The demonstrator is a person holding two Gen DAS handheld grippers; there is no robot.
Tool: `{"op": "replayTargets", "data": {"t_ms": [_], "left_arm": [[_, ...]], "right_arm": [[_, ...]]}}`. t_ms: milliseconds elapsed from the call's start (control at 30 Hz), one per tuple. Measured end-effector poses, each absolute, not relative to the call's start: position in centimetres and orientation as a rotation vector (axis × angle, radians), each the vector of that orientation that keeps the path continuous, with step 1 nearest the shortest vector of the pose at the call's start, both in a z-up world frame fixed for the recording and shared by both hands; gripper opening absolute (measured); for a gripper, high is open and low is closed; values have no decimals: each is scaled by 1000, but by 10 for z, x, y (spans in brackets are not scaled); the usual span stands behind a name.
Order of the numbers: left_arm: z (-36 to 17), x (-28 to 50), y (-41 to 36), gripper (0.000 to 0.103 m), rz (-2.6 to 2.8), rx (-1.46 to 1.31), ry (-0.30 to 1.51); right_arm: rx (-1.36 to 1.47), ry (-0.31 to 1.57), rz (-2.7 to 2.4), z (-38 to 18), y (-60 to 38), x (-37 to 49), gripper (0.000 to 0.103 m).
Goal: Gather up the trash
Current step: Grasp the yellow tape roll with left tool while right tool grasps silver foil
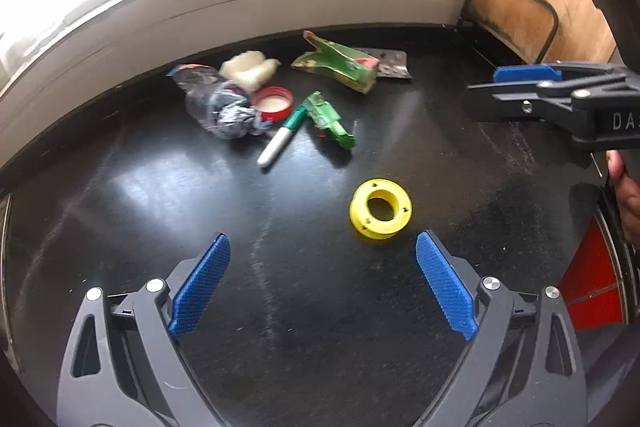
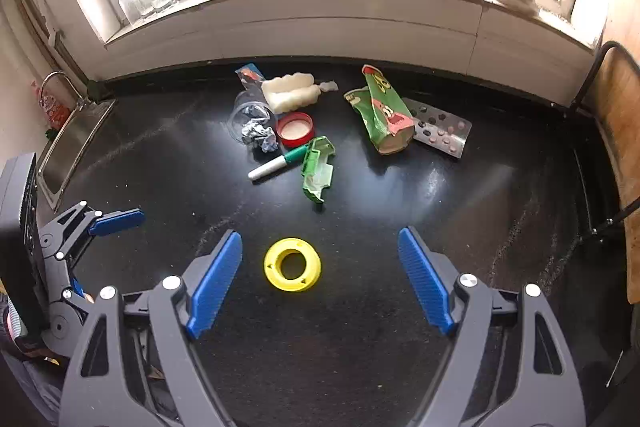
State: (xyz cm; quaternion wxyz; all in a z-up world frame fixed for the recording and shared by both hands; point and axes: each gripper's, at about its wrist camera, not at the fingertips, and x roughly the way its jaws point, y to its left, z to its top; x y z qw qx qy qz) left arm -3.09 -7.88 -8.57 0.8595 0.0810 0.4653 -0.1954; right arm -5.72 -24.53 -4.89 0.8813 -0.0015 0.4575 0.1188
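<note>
Trash [image 2: 304, 131] sat heaped on the black surface [image 2: 460, 227] well ahead of both tools. Right tool [image 2: 320, 243] hovered wide, a yellow ring [image 2: 292, 264] between its fingertips. Left tool [image 1: 323, 247] gaped wide too, that ring just ahead of its right finger [image 1: 444, 287].

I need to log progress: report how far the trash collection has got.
Nothing looks collected yet. Both tongs, left and right, are open and empty. The yellow ring lies nearest, ahead of the right tongs. Still on the black counter: marker, red lid, green wrapper, blister pack, crumpled plastic.
</note>
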Motion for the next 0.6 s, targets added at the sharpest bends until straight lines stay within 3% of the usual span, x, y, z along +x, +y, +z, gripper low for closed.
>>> {"op": "replayTargets", "data": {"t_ms": [600], "left_arm": [[-155, -3, -170, 91, -412, 269, 984]], "right_arm": [[-75, 1036, 341, -92, -265, 4, 78]]}}
